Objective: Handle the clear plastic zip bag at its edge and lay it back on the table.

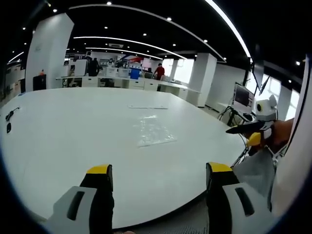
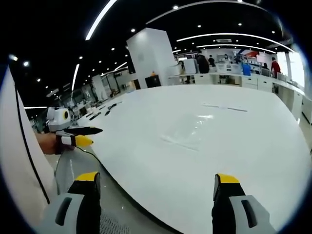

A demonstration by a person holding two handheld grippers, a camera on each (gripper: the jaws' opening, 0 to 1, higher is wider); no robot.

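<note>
I hold my 2 tongs back at the near edge of the white table [image 1: 58, 146], both with jaws spread wide and nothing between them. The left gripper [image 1: 158, 175] and the right gripper [image 2: 156, 183] each point across the tabletop toward the clear zip bag [image 1: 153, 130], which lies flat out toward the middle of the table, well beyond my jaws, with a thin strip [image 1: 147, 107] lying farther off behind it. My guess at the risk: the bag is thin, flat and nearly invisible against the white surface, so a jaw may scrape the table and push the edge away instead of catching it.
</note>
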